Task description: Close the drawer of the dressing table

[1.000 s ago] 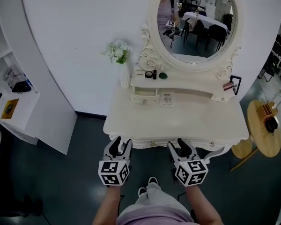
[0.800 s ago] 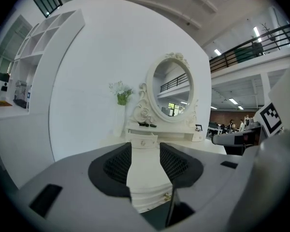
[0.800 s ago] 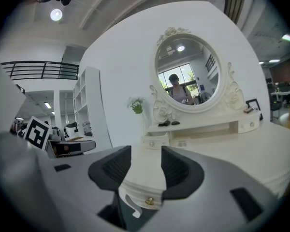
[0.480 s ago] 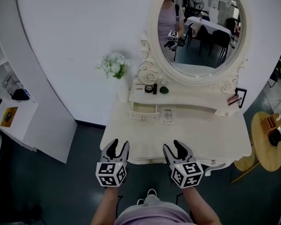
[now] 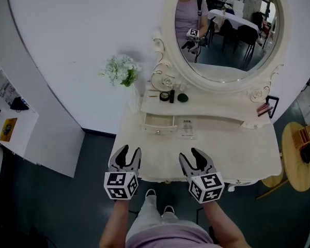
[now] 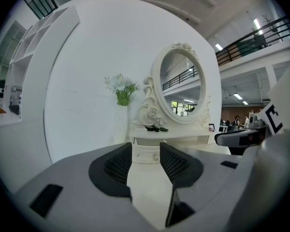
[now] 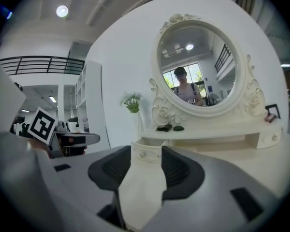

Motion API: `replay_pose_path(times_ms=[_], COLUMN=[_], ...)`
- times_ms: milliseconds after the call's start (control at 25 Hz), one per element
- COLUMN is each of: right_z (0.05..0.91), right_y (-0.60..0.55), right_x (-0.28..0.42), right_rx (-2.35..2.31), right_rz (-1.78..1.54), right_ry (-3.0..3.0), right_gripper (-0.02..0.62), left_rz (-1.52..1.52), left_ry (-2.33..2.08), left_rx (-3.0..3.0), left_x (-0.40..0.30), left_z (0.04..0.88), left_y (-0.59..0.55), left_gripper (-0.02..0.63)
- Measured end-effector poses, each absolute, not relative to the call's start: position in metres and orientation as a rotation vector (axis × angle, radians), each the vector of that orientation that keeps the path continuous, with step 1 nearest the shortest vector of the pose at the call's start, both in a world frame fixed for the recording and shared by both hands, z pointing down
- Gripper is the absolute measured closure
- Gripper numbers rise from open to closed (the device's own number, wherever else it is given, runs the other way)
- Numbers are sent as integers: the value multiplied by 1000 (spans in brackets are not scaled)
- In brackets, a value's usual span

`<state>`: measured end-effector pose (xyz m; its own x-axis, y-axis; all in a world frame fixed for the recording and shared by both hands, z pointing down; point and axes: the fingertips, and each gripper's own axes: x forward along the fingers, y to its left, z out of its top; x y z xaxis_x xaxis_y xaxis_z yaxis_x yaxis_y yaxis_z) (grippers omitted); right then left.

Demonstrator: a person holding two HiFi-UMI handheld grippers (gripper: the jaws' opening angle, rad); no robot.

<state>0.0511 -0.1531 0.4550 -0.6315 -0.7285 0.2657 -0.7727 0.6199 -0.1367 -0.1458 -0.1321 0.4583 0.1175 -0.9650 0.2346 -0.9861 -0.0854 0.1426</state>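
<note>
Drawer [image 5: 159, 122] stands open well beyond my left gripper [image 5: 127, 154] and right gripper [image 5: 192, 156]; both point almost level, jaws wide, empty.

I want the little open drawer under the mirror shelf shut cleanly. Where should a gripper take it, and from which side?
Take the drawer by the small knob on its front, coming straight from the front, across the tabletop. It stands pulled out toward you with its flat face square on, so a straight push should slide it in.
</note>
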Motion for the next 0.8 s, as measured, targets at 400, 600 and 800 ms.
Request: replay_pose_path(times_ms=[400,600,800], right_z=[473,493,512], right_y=[-204,-223,-239], right_x=[30,20,11], right_rx=[1331,1354,1341], right_rz=[363,370,369], right_ry=[-2562,-2494,-2437], right_gripper=[405,402,400], left_rz=[207,254,292], left_ry=[-1809,-1720,-1652], left_rx=[2203,2214,2223], left_x=[-158,-163,-163], left_z=[484,508,529], left_y=[-189,-210,-230], left_gripper=[413,405,402])
